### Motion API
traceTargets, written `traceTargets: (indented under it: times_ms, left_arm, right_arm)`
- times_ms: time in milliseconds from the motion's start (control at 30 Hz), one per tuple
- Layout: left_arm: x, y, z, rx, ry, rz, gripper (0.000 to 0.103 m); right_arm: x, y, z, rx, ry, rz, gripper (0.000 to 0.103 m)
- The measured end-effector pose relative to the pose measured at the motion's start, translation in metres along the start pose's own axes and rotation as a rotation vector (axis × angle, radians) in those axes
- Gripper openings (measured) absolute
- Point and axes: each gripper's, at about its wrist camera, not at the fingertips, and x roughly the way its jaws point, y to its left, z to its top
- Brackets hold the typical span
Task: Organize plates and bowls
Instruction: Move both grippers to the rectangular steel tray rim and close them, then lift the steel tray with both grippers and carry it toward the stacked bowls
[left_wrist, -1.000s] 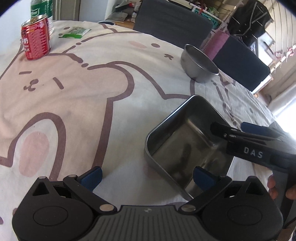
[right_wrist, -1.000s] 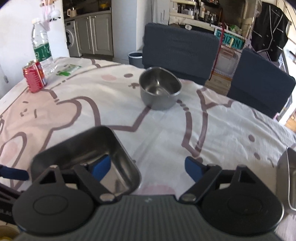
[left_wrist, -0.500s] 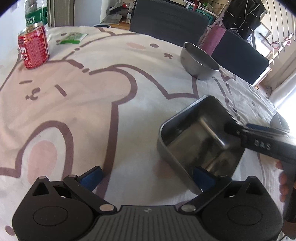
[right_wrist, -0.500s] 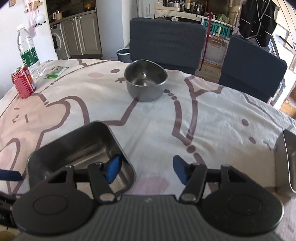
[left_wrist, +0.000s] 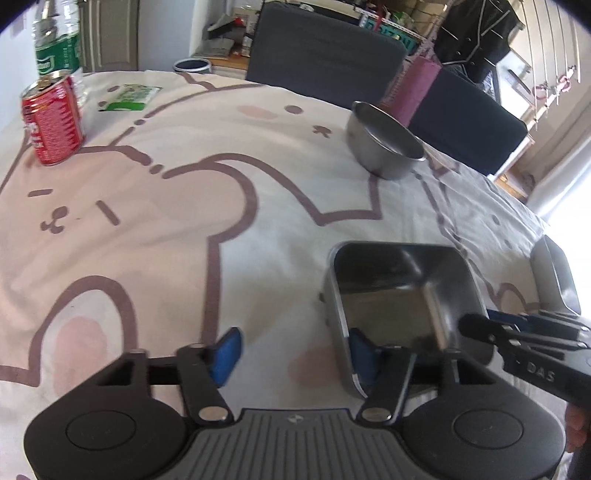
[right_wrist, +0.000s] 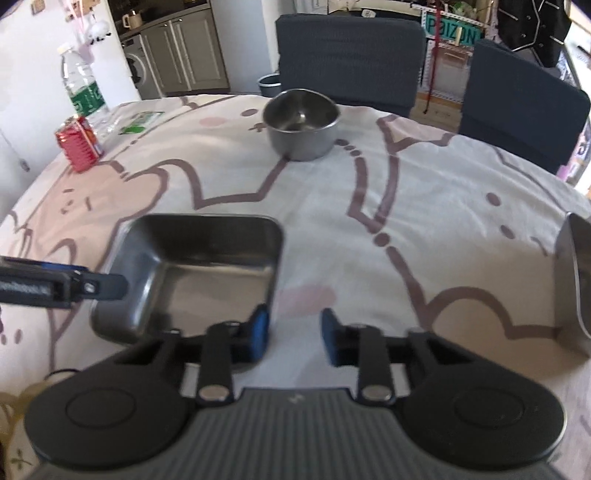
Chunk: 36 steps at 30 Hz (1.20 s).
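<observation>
Tray (right_wrist: 207, 266) on tablecloth (right_wrist: 388, 192), a gripper at each side.
L gripper (left_wrist: 293, 349) jaws open, straddling tray's near-left wall: one pad inside, other outside on cloth. R gripper (right_wrist: 293, 330) jaws part open, gripping nothing; its left pad sits at tray's near-right corner, can't tell if touching. Bowl (right_wrist: 301, 123) at 12 o'clock from tray, well apart. 2nd tray (right_wrist: 578, 273) at 3 o'clock, cloth's edge. Can (left_wrist: 51, 118) + bottle (left_wrist: 57, 48) far off at 10 o'clock.

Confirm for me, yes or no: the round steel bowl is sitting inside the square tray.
No: in the right wrist view the round steel bowl stands alone on the tablecloth, well beyond the square tray, which holds nothing.
</observation>
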Motion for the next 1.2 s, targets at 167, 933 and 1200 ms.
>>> traceTargets:
  times_ms: [167, 933, 1200]
  left_arm:
    - [0.001, -0.009, 0.0, 0.011, 0.013, -0.04, 0.028]
    - [-0.086, -0.09, -0.035, 0.122, -0.109, -0.2, 0.009]
    - [-0.104, -0.141, -0.066, 0.181, -0.094, -0.319, 0.009]
  right_arm:
    - [0.003, 0.009, 0.005, 0.0, -0.011, 0.006, 0.016]
    - [-0.111, -0.027, -0.037, 0.103, -0.161, -0.029, 0.006]
    - [-0.171, -0.061, -0.087, 0.193, -0.19, -0.083, 0.007]
